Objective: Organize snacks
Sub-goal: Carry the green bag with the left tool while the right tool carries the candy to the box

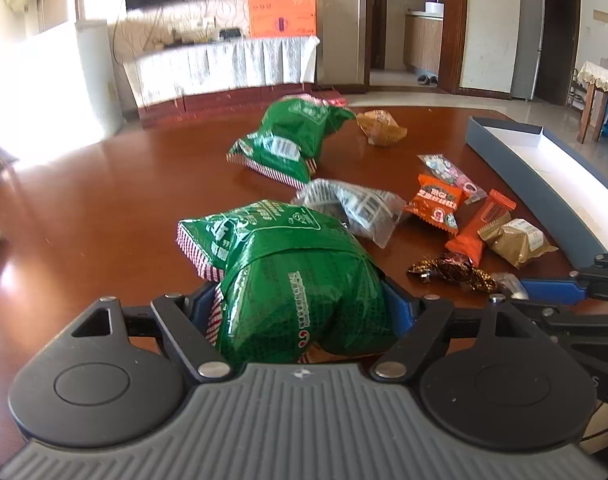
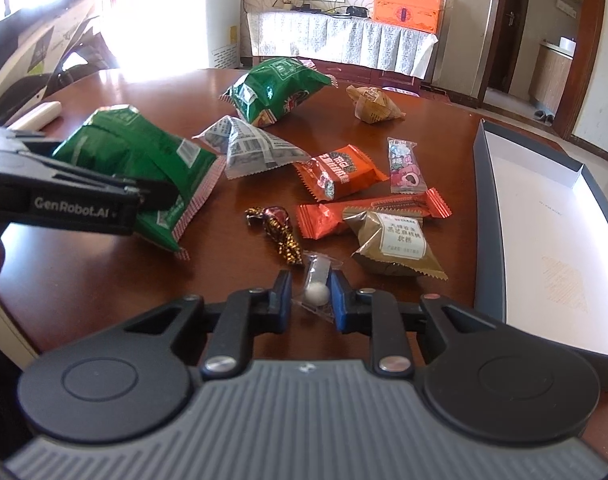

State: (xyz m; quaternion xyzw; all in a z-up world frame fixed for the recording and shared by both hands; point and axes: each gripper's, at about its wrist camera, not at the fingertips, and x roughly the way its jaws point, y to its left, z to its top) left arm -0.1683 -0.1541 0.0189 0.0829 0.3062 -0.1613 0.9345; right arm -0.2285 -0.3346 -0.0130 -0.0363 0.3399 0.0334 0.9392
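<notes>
A green snack bag [image 1: 304,280] lies on the brown table [image 1: 103,220], and my left gripper [image 1: 299,300] is shut on its near end, the blue pads pinching it at the waist. From the right wrist view the same bag [image 2: 135,152] shows with the left gripper [image 2: 155,196] on it. My right gripper [image 2: 312,300] is shut on a clear-wrapped white ball candy [image 2: 318,294] resting on the table. A dark box [image 2: 484,200] with a white inside lies open to the right.
A second green bag [image 2: 275,88], a grey printed packet [image 2: 251,148], orange packets [image 2: 340,176], a pink packet [image 2: 406,164], a gold packet [image 2: 396,244], a foil candy [image 2: 275,228] and a tan packet [image 2: 374,106] are scattered mid-table. A white stick [image 2: 35,116] lies far left.
</notes>
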